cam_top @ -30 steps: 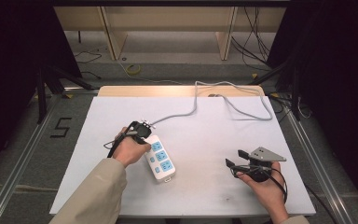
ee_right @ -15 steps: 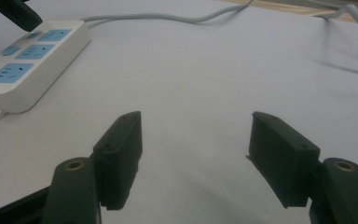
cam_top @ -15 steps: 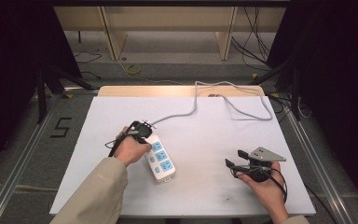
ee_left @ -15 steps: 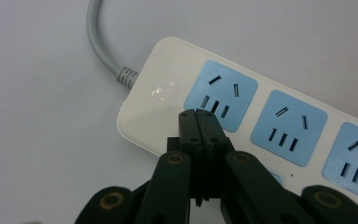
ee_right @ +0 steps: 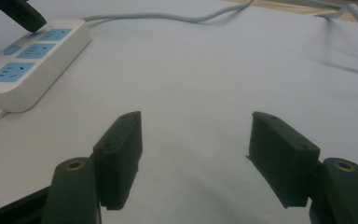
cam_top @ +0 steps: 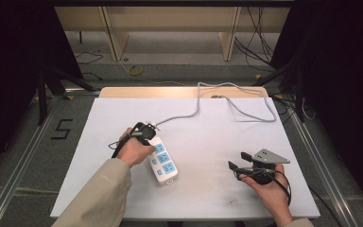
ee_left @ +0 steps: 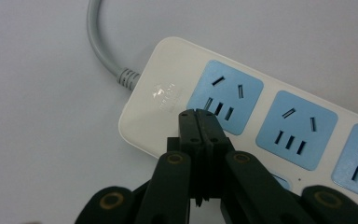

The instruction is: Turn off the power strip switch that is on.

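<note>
Power strip (cam_top: 162, 160) under closed left tool (ee_left: 198, 114)

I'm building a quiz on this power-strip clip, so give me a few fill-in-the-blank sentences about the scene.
1. The left gripper has its jaws ____, tips over the power strip.
2. The sockets on the power strip are ____ in colour.
3. The right gripper has its jaws ____, with nothing between them.
4. The strip's grey cable runs toward the table's ____ edge.

Missing words: shut; blue; open; far

nothing has shifted; both hand-held grippers and the power strip (cam_top: 162, 160) match earlier.
</note>
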The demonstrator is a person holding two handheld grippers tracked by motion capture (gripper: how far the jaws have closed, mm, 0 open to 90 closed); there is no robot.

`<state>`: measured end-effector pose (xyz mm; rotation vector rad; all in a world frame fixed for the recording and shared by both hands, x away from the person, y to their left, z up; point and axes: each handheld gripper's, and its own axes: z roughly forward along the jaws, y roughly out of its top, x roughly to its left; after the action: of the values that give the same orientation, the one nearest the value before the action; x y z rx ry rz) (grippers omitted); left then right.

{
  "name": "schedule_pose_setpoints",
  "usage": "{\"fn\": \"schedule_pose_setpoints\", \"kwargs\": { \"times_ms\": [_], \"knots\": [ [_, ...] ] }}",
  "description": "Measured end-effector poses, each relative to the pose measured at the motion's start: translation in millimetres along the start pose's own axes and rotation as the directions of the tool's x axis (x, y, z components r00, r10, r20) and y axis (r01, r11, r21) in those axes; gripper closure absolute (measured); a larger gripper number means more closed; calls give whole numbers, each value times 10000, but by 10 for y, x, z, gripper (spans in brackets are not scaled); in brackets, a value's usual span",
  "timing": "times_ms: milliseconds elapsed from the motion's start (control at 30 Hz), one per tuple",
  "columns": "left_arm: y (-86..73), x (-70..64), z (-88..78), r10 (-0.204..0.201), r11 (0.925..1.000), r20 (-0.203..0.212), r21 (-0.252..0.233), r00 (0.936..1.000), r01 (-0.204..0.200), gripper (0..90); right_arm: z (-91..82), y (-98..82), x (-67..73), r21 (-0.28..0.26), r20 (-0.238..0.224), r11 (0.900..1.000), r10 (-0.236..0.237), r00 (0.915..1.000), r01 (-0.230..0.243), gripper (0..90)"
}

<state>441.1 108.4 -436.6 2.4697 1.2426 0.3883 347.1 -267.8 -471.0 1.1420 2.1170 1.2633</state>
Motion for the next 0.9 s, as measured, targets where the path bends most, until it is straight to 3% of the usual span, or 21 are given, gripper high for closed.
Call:
{"fn": "schedule_pose_setpoints", "kwargs": {
  "times_ms": [433,733,900],
  "knots": [
    [3,-13,11,85,9999,-104,110,9999,-84,895,0,0,3,26,-8,10000,-29,10000,29,358],
    [10,-12,16,-101,9998,-153,189,9998,104,895,0,0,8,64,-14,10000,-67,10000,67,358],
    [12,-8,30,-5,9998,-455,217,9990,15,896,2,0,9,64,-23,10000,-63,10000,63,358]
  ]
}}
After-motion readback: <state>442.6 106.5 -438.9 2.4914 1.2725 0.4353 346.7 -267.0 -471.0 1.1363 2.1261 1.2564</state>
